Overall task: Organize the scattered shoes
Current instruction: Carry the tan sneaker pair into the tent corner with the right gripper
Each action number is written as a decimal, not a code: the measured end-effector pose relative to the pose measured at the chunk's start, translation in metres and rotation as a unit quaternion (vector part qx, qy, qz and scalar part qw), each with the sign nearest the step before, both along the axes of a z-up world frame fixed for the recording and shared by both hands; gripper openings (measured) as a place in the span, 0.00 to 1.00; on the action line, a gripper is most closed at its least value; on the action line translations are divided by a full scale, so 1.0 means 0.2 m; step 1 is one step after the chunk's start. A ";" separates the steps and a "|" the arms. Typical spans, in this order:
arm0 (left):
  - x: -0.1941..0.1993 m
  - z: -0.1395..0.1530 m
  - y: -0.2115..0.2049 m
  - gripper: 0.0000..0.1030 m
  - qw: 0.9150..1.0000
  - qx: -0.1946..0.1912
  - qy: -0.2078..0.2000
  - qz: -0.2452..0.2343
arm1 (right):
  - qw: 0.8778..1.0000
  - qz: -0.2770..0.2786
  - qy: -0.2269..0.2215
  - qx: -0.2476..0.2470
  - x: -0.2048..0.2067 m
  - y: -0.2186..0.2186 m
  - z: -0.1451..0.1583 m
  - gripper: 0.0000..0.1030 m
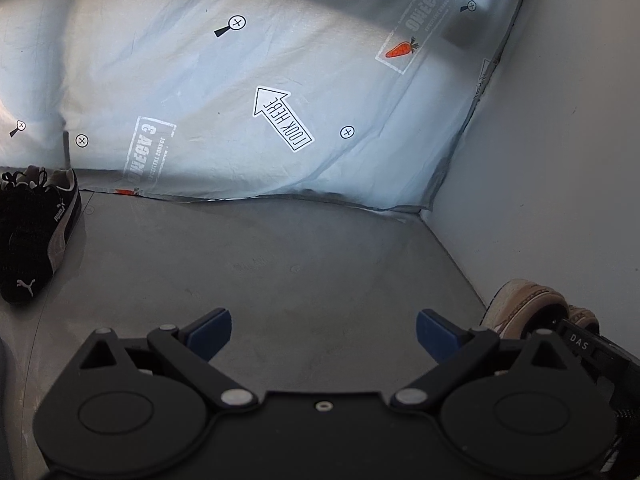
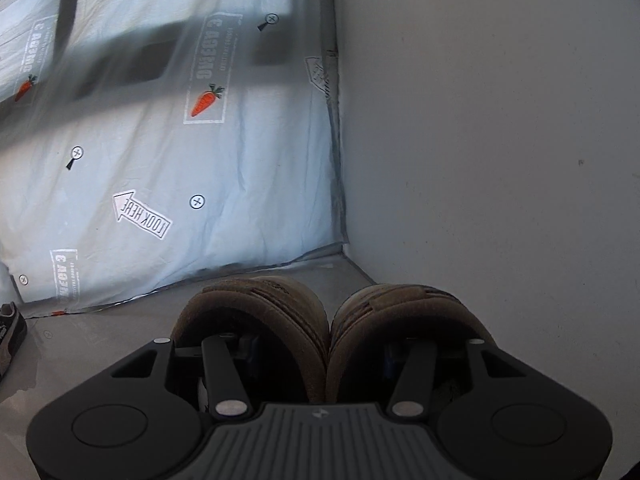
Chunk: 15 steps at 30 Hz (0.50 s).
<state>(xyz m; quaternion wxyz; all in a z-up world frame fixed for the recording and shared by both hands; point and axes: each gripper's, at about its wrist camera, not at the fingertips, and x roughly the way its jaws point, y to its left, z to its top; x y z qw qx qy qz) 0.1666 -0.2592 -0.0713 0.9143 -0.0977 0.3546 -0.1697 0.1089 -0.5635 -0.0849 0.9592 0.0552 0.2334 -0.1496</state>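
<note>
Two tan suede shoes (image 2: 328, 320) stand side by side by the white wall, heels toward my right gripper (image 2: 324, 356). Its fingers reach into both shoes, one finger in each, with the two inner heel walls between them; the pads are mostly hidden. The same pair shows at the right edge of the left wrist view (image 1: 528, 304), with the right gripper's body behind it. A black Puma sneaker (image 1: 36, 236) stands at the far left of the grey floor; its toe edge shows in the right wrist view (image 2: 10, 336). My left gripper (image 1: 324, 332) is open and empty above bare floor.
A pale printed sheet (image 1: 248, 92) with carrots and a "LOOK HERE" arrow hangs along the back. A white wall (image 2: 500, 140) closes the right side and meets the sheet in a corner. The grey floor (image 1: 260, 264) lies between the sneaker and the tan pair.
</note>
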 end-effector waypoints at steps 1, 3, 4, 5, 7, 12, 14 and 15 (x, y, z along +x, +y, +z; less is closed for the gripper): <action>0.03 -0.01 -0.02 0.97 1.000 0.006 0.002 -0.002 | 1.000 0.001 0.005 0.002 0.04 -0.04 -0.01 0.51; 0.08 -0.02 -0.04 0.97 1.000 0.016 0.005 -0.005 | 1.000 0.004 0.014 0.003 0.12 -0.11 -0.04 0.51; 0.12 -0.02 -0.06 0.97 1.000 0.022 0.007 -0.007 | 1.000 0.006 0.023 -0.001 0.19 -0.15 -0.07 0.51; 0.15 -0.03 -0.07 0.97 1.000 0.026 0.011 -0.006 | 0.999 0.011 0.033 -0.006 0.26 -0.18 -0.09 0.51; 0.22 -0.05 -0.10 0.97 0.999 0.035 0.018 -0.005 | 0.998 0.020 0.054 -0.016 0.40 -0.23 -0.14 0.51; 0.36 -0.12 -0.17 0.97 0.998 0.044 0.040 -0.001 | 0.992 0.042 0.118 0.014 0.80 -0.37 -0.29 0.51; 0.41 -0.14 -0.19 0.97 0.998 0.051 0.045 -0.003 | 0.988 0.058 0.144 0.025 0.99 -0.41 -0.36 0.51; 0.44 -0.16 -0.21 0.97 0.997 0.054 0.048 -0.002 | 0.985 0.066 0.155 0.028 1.08 -0.43 -0.39 0.51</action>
